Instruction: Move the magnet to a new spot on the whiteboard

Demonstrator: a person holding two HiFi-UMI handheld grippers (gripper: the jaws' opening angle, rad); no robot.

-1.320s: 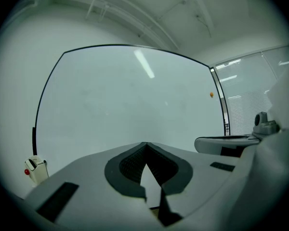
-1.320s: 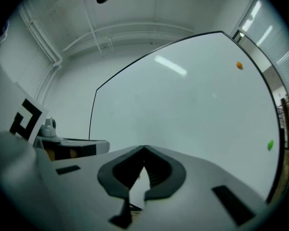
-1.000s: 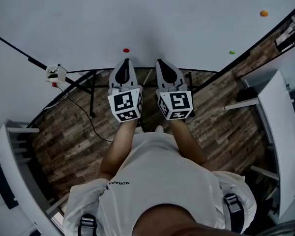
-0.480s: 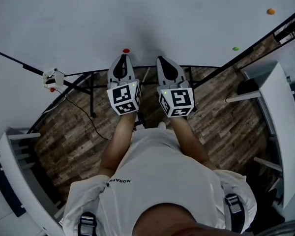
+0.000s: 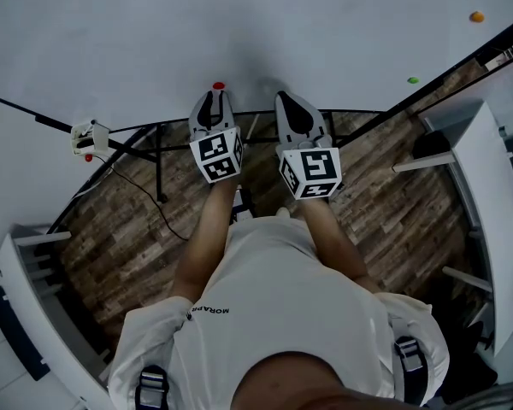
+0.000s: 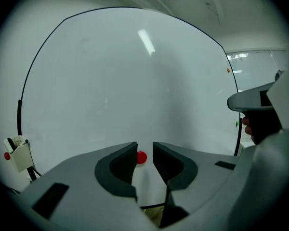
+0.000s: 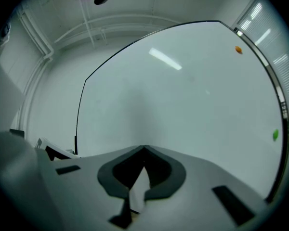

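Standing close to a whiteboard (image 5: 239,24), a person in a white shirt (image 5: 282,314) holds 2 tools out toward its lower edge, 1 in each hand; the left hand-held gripper (image 5: 215,99) has its jaws apart, having just been opening, and the red magnet (image 5: 218,85) sits on the board right at its tips; in the left gripper view the red magnet (image 6: 141,158) shows in the gap just beyond the ribbed pads (image 6: 123,163) of the left hand-held gripper (image 6: 144,152), closer to the jaw on that view's left, and neither pad is clamped on it; the right hand-held gripper (image 5: 286,101) is just beside the left one, also aimed at the board; the right gripper view shows the right hand-held gripper (image 7: 144,149) with its jaw tips met and nothing between them; a green magnet (image 5: 413,80) clings to the board well off to the right of the right hand-held gripper, and an orange magnet (image 5: 476,16) sits farther out and higher on the same side; a small white holder (image 5: 85,133) with a red dot hangs at the board's edge, well to the left of the left hand-held gripper; wood-patterned floor (image 5: 128,237) lies below both hand-held grippers.
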